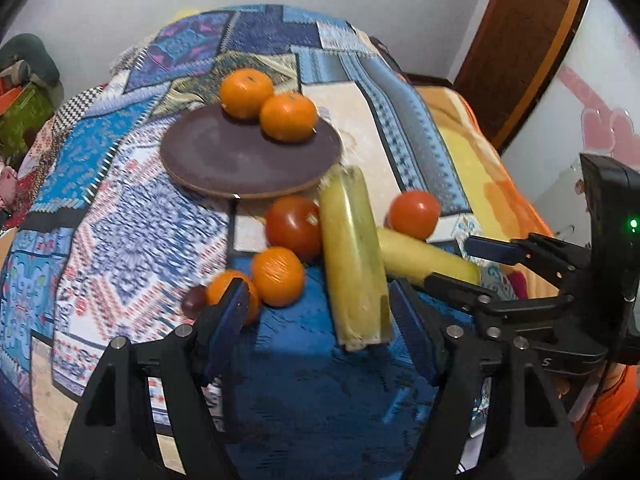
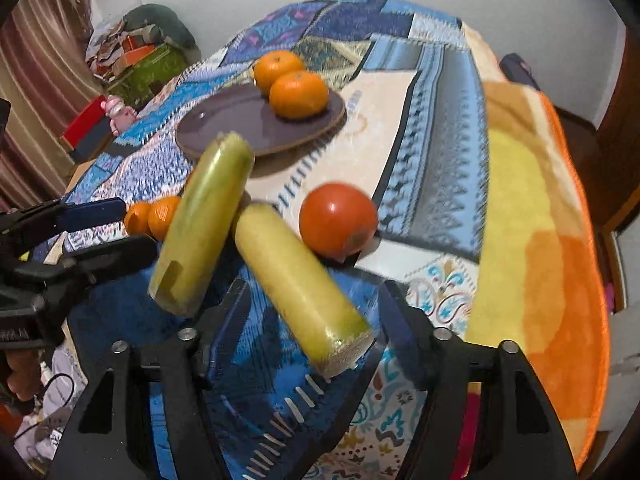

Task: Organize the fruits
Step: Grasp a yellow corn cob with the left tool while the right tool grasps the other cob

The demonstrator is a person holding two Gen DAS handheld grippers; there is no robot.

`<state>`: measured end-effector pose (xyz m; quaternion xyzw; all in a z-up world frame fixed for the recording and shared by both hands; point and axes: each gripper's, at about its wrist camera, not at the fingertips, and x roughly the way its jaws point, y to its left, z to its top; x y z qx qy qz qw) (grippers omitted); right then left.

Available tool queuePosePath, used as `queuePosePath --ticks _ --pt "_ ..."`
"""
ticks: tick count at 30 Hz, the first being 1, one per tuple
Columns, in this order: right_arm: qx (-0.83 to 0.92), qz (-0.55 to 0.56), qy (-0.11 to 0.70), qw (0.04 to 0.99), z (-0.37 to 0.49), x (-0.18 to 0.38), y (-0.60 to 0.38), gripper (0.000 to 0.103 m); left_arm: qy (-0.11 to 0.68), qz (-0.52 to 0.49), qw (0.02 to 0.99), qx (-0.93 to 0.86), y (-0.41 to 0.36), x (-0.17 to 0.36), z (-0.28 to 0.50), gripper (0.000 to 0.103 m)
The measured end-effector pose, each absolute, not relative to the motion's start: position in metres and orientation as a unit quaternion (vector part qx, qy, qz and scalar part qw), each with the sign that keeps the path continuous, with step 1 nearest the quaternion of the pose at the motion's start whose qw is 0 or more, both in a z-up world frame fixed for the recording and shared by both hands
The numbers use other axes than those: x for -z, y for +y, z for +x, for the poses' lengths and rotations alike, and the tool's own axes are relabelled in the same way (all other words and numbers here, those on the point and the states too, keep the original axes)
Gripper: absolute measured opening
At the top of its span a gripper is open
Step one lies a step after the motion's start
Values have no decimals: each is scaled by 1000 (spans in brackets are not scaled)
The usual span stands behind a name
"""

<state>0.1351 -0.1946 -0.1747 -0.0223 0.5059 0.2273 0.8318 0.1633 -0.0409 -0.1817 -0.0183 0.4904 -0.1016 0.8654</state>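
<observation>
A dark purple plate (image 1: 224, 156) on the patchwork cloth carries two oranges (image 1: 288, 117); it shows in the right wrist view too (image 2: 224, 124). In front lie two yellow-green stalk pieces (image 1: 352, 256) (image 2: 296, 280), two red tomatoes (image 1: 294, 226) (image 2: 338, 220) and two more oranges (image 1: 277, 276) (image 2: 162, 216). My left gripper (image 1: 320, 312) is open, its fingers either side of the near stalk's end. My right gripper (image 2: 312, 312) is open around the other stalk's near end. Each gripper shows at the edge of the other's view.
A small dark red fruit (image 1: 194, 300) lies left of the near oranges. An orange and yellow blanket (image 2: 540, 220) covers the right side. Cluttered boxes and bags (image 2: 136, 56) stand at the far left by the wall.
</observation>
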Motion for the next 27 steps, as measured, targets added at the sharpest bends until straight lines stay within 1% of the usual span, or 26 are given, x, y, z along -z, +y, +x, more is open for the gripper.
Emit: queuePosePath --ticks 1,2,3,5,11,13,14,15,18,20,23,27 --pt "-231 -23 511 828 135 178 -194 55 493 -17 864 103 -44 184 163 65" --pt "-229 -30 512 827 135 181 -193 53 497 -16 861 107 -47 187 163 61" --pt "-229 -36 512 827 135 182 -192 53 499 -16 859 110 -49 189 164 57" --pt "-232 -34 511 827 135 182 -194 53 505 -17 856 114 -54 193 165 53" --pt "-243 -33 516 821 136 186 -195 53 516 -26 848 116 -63 204 177 51" --pt "-241 -41 517 820 135 187 -194 53 520 -28 846 113 -66 209 182 47" --pt "-240 -47 518 820 135 188 -193 53 525 -32 843 114 -66 212 184 41" --pt "-239 -51 517 820 135 189 -193 52 530 -41 838 121 -66 215 186 39" --pt "-244 -45 518 819 133 187 -196 46 527 -37 841 120 -67 214 185 37" --pt "-253 -30 522 814 132 186 -201 40 522 -19 844 120 -67 211 179 37" --pt "-256 -27 524 812 126 184 -203 35 523 -11 842 132 -62 206 169 37" --pt "-256 -39 526 810 115 179 -202 33 524 4 840 140 -56 201 155 37"
